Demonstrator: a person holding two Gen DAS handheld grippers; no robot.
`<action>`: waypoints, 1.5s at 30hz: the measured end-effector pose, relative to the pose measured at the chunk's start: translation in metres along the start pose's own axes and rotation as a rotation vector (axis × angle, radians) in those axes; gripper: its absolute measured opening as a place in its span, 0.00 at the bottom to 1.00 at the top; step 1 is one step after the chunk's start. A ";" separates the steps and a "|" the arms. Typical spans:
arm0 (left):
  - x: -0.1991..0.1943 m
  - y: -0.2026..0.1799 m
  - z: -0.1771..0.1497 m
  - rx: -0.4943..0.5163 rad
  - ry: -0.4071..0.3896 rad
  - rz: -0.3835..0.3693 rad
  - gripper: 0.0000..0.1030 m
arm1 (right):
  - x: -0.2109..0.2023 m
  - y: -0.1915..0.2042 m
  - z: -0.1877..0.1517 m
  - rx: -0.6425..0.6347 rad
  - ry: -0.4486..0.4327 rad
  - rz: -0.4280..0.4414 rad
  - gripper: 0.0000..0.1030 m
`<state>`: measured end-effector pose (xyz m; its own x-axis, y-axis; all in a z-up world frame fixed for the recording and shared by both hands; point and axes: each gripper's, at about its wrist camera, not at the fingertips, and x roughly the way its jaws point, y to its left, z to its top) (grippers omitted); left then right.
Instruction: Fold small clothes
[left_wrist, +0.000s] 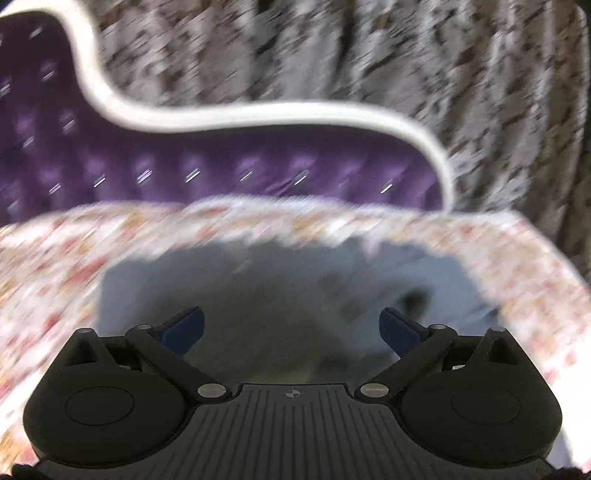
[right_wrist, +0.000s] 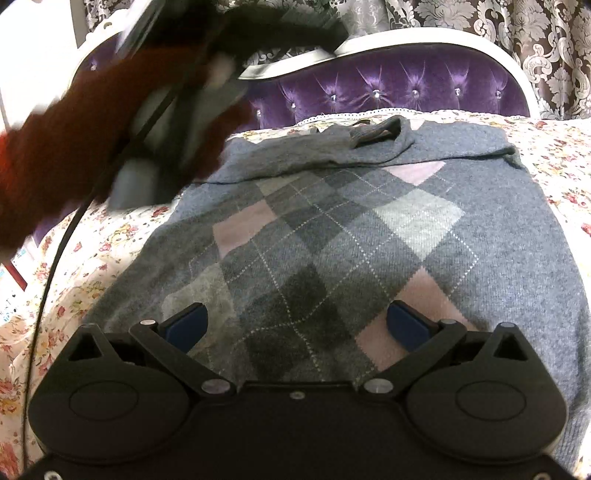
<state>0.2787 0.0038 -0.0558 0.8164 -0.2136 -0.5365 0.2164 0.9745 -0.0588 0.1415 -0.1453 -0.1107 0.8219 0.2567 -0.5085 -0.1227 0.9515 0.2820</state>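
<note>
Above the grey argyle sweater (right_wrist: 332, 229), both the right gripper (right_wrist: 295, 325) and left gripper (left_wrist: 291, 328) spread wide, empty.

No words, numbers or brand names can be read in either view. The left wrist view is too blurry, and the sweater (right_wrist: 332, 236) shows only diamond shapes.
</note>
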 end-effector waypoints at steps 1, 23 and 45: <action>-0.001 0.006 -0.007 0.007 0.014 0.021 1.00 | 0.001 0.000 0.000 -0.003 0.004 -0.003 1.00; -0.005 0.034 -0.062 -0.018 0.064 0.101 1.00 | 0.026 -0.014 0.116 -0.281 -0.068 -0.261 0.60; -0.008 0.034 -0.064 -0.034 0.047 0.094 1.00 | 0.112 -0.134 0.151 0.088 -0.013 -0.388 0.61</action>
<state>0.2453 0.0429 -0.1075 0.8059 -0.1182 -0.5801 0.1209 0.9921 -0.0341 0.3334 -0.2693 -0.0826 0.8047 -0.1221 -0.5811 0.2466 0.9590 0.1400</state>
